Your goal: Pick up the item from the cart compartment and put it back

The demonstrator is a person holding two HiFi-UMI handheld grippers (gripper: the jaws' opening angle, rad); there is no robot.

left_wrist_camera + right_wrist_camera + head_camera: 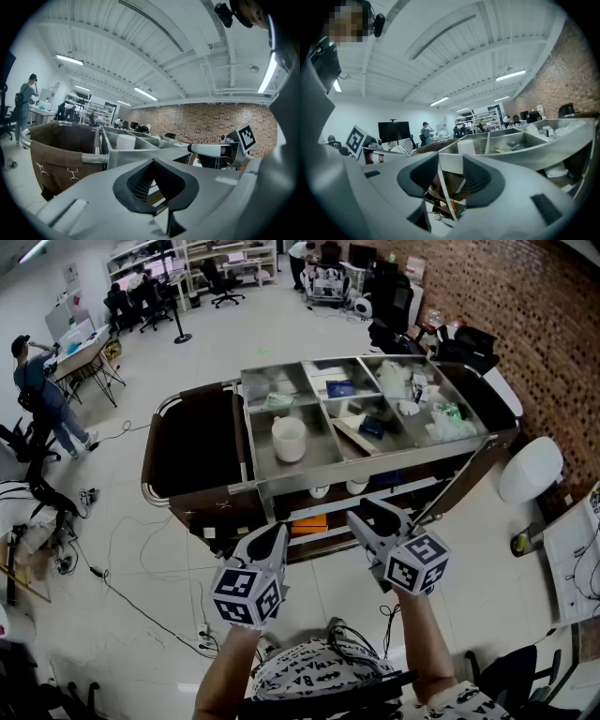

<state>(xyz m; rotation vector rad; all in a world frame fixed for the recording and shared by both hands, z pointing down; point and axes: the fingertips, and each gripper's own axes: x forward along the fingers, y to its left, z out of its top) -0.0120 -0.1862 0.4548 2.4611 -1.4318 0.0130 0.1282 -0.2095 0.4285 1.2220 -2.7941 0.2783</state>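
Observation:
A steel cart [375, 463] with several open compartments stands in front of me. A white cup [288, 438] sits in the near left compartment and shows over the rim in the left gripper view [125, 142] and the right gripper view [465, 146]. Other compartments hold blue packets [339, 388] and plastic bags [398, 381]. My left gripper [275, 532] hangs low before the cart's front, its pads meeting at the tips [153, 161], nothing held. My right gripper [375, 517] is beside it, jaws partly apart [446, 160] with only the cart's edge seen through the gap.
A brown bag [197, 442] hangs on the cart's left end, and lower shelves hold an orange box [309, 523]. A white seat [530, 470] stands to the right by the brick wall. Cables [122, 596] trail on the floor at left. A person [42, 390] stands far left.

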